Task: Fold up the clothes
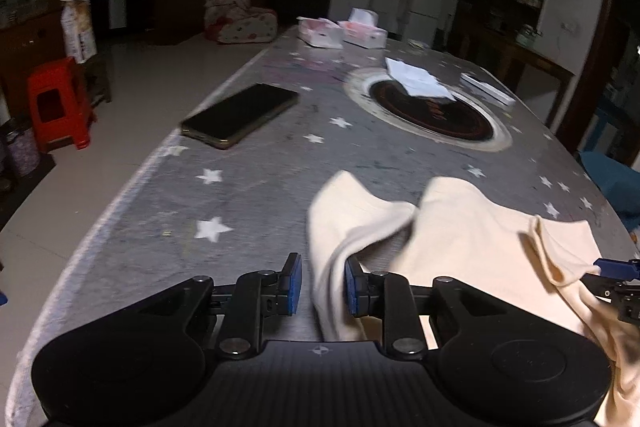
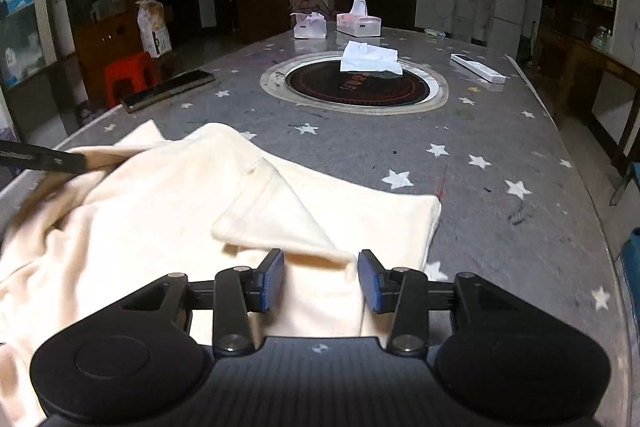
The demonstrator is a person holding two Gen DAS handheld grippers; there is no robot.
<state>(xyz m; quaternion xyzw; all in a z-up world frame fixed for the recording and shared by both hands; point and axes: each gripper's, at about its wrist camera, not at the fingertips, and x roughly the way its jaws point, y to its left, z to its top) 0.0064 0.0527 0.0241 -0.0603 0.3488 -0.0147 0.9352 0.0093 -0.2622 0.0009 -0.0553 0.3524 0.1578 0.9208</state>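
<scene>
Fold barely begun: cream garment [image 2: 168, 211] rumpled near table [image 2: 500, 131] edge. Left gripper [image 1: 322, 285] pinches a fold; right gripper [image 2: 320, 279] fingers apart, empty.

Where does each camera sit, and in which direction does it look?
Left wrist: on the left claw, looking forward and down along the star-patterned table; a fold of the cream garment lies between its fingers; the right claw's tip shows at the right edge.
Right wrist: on the right claw, facing the same way over the garment, fingers apart around a folded corner; the left claw's finger enters at the left edge.
Shared: garment, table, phone, round inset, tissue boxes.
</scene>
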